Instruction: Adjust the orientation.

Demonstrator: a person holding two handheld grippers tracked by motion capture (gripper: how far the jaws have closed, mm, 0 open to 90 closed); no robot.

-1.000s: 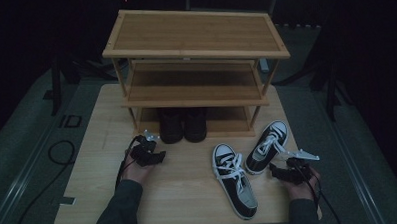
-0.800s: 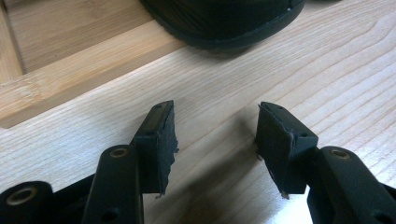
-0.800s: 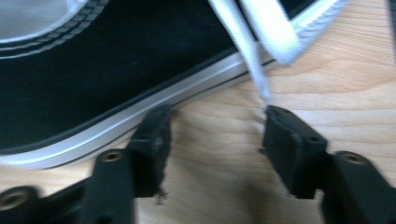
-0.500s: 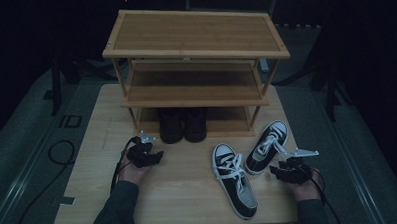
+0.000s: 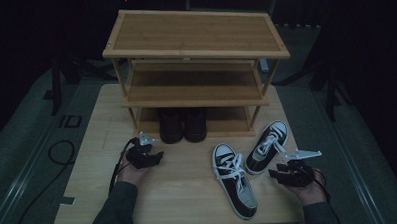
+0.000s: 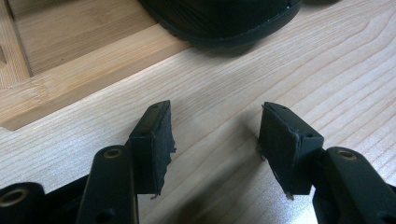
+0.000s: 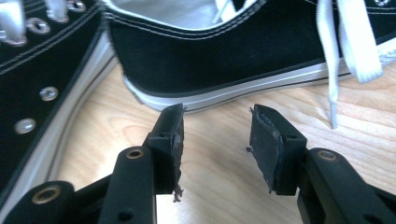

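High view: a wooden bench [image 5: 189,192] carries a three-shelf shoe rack [image 5: 195,67] at its far side, with both hands low near the front edge.
Rack contents: a pair of dark shoes [image 5: 183,125] stands on the bottom shelf, toes toward the person.
Sneakers: two black-and-white sneakers lie on the bench right of centre. The near sneaker [image 5: 235,181] points its toe toward the front edge; the far sneaker [image 5: 267,145] lies at an angle, toe toward the rack's right leg. Their heel ends lie close together, almost touching.
Left gripper [image 5: 147,158]: held in the left hand just in front of the rack, close to the dark shoes, touching none of them.
Left gripper view: the left gripper's jaws stand spread with bare bench wood between them; they have just been opening. The toe of a dark shoe [image 6: 224,21] and the rack's bottom board [image 6: 70,70] lie ahead, clear of the fingertips.
Right gripper [image 5: 287,172]: held in the right hand just right of the far sneaker's heel.
Right gripper view: the right gripper's jaws stand partly apart, having just been closing, with only bench wood between them. The far sneaker's heel side [image 7: 224,60] lies straight ahead, its white sole edge just past the fingertips; whether the tips touch it I cannot tell. A white lace [image 7: 348,42] hangs down at the right, and the near sneaker's eyelet side [image 7: 37,93] fills the left edge.
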